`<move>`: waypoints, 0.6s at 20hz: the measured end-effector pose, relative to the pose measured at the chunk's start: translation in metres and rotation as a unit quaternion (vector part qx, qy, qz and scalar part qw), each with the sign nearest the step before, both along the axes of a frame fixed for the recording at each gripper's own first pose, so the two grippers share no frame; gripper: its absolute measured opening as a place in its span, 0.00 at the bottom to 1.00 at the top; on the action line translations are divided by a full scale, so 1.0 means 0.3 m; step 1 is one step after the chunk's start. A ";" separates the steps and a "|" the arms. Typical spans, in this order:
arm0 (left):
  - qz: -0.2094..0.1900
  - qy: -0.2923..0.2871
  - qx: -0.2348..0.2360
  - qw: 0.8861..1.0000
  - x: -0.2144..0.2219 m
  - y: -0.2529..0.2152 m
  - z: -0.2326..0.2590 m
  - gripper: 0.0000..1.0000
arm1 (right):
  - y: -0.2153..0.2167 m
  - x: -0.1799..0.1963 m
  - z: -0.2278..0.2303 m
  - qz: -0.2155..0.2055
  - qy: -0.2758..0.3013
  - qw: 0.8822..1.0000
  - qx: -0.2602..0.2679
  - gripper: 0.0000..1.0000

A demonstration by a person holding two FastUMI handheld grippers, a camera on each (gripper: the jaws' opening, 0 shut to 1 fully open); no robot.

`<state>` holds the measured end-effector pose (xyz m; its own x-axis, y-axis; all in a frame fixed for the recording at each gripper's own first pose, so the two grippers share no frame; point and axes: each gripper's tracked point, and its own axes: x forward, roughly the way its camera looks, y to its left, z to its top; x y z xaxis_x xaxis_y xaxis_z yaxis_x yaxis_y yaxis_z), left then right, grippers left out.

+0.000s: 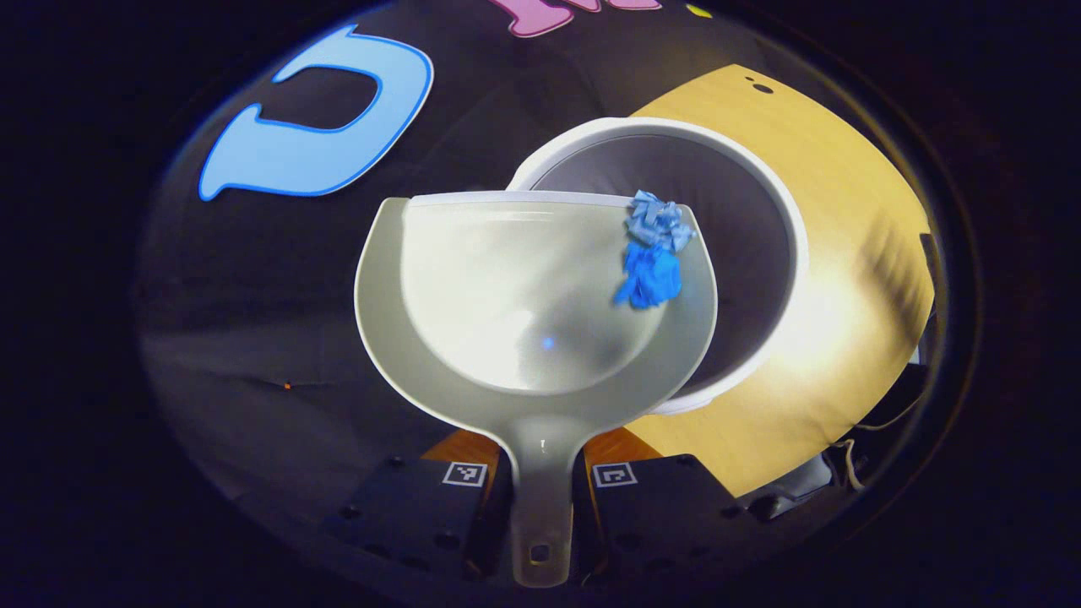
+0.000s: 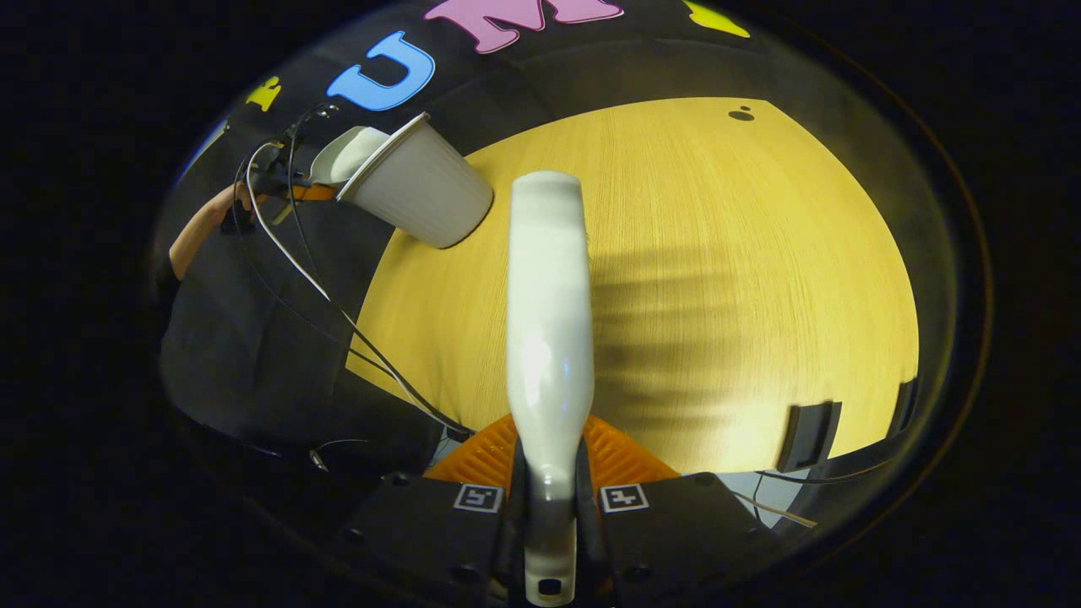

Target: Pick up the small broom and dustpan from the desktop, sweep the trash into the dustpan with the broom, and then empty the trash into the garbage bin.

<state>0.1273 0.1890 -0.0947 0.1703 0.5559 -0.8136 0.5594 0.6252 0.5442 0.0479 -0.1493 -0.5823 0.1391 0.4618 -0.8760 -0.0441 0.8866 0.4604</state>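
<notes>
Left gripper view had left claw [image 1: 540,498] clamped on dustpan [image 1: 524,304] handle, blue trash [image 1: 650,253] at its lip over the bin [image 1: 760,211]; right claw [image 2: 549,507] gripped the broom [image 2: 547,321].

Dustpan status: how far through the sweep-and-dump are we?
Done: both tools are picked up and blue trash sits in the dustpan, so sweeping looks finished. In hand: left gripper clamps the dustpan handle, its front edge over the white garbage bin; right gripper holds the broom above the desktop. Left: the trash hasn't dropped yet; it needs tipping in.
</notes>
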 end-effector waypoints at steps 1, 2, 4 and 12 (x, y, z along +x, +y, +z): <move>-0.018 0.006 0.020 1.000 0.005 0.000 0.009 0.29 | 0.005 -0.008 0.000 -0.001 0.001 1.000 0.001 0.28; -0.033 0.008 0.036 0.999 0.012 -0.002 0.014 0.30 | 0.010 -0.012 0.002 -0.001 0.001 1.000 0.003 0.28; -0.054 0.014 0.057 0.997 0.013 0.002 0.019 0.30 | 0.022 -0.009 0.004 -0.002 -0.001 1.000 0.003 0.28; -0.026 -0.069 0.014 0.997 0.027 -0.015 0.018 0.29 | 0.085 0.042 0.029 0.017 -0.007 1.000 0.019 0.28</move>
<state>0.1354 0.1845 -0.0894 0.3081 0.5660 -0.7647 0.5092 0.5808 0.6351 0.0605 -0.1237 -0.5736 0.1352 0.4994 -0.8558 -0.0816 0.8664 0.4927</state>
